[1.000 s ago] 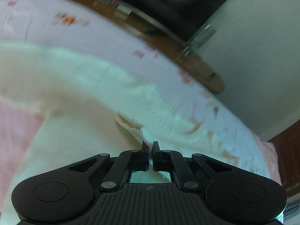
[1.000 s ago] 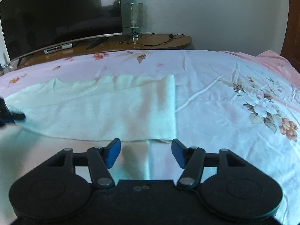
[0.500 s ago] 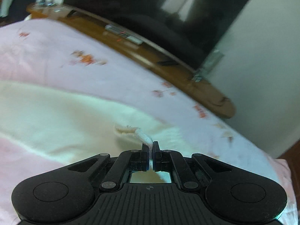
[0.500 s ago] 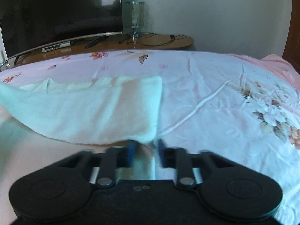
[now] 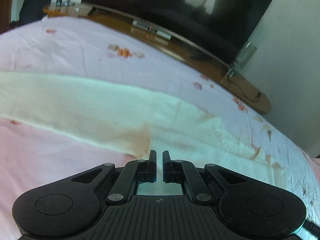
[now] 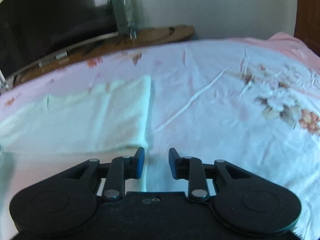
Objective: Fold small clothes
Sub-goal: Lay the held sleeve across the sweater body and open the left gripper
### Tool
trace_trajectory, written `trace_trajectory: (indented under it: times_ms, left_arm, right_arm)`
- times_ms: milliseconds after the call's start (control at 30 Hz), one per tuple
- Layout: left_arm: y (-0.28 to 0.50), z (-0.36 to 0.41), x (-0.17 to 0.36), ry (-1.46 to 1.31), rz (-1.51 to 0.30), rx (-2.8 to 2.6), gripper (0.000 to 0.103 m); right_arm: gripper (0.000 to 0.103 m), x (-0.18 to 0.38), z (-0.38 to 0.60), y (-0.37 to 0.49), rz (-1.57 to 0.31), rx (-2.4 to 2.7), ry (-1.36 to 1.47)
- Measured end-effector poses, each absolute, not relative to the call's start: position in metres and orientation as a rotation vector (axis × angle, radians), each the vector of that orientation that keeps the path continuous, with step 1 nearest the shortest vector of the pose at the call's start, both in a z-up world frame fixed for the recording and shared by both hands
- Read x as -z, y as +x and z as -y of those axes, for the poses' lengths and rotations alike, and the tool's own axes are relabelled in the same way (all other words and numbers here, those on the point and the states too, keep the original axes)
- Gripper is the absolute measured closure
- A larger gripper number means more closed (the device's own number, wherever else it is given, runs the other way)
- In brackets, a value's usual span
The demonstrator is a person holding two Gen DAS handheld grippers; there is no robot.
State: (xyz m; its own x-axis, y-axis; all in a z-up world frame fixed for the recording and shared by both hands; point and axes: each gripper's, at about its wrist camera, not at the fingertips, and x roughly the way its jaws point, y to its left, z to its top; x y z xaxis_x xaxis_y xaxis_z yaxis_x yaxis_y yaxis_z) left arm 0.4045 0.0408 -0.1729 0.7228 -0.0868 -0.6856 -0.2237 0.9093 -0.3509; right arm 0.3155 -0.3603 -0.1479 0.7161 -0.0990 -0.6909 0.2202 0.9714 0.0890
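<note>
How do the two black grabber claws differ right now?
The left gripper has its jaws nearly together with only a slit between them; the right gripper shows a clear gap, its jaws opening with nothing pinched. The left's fingertips are black; the right's pads are blue. Both hang over the cream garment.

One garment, one bed, two grippers

There was one cream garment (image 5: pixel 104 108), spread across one bed covered by a single pink floral sheet (image 6: pixel 230 108). Two grippers were in use, the left gripper (image 5: pixel 159 156) and the right gripper (image 6: pixel 156 154), one in each view. At the far side stood one dark television (image 5: pixel 180 6) on one long wooden shelf (image 5: pixel 236 80), with one clear glass vase (image 6: pixel 130 16) to the television's right.
</note>
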Motion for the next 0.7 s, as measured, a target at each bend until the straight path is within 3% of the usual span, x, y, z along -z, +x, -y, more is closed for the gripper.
trace_trajectory:
  times_ms: [200,433,500,533,567,700]
  left_arm:
    - [0.427,-0.017,0.164,-0.391,-0.727,-0.026,0.1]
    - [0.462,-0.006,0.202,-0.335,-0.817,-0.075,0.1]
    - [0.459,-0.009,0.207,-0.355,-0.794,-0.071,0.1]
    - [0.459,-0.01,0.208,-0.36,-0.794,-0.074,0.1]
    - [0.459,-0.009,0.207,-0.365,-0.799,-0.078,0.1]
    - [0.465,-0.003,0.207,-0.313,-0.806,-0.078,0.1]
  right_arm:
    - [0.066,0.151,0.364,0.381,-0.752,0.149,0.211]
    - [0.062,0.177,0.381,0.436,-0.783,0.194,0.284]
    - [0.068,0.178,0.384,0.444,-0.778,0.167,0.298]
    - [0.083,0.179,0.383,0.447,-0.781,0.138,0.308]
    - [0.092,0.179,0.381,0.449,-0.784,0.122,0.301]
    - [0.095,0.184,0.375,0.449,-0.774,0.167,0.156]
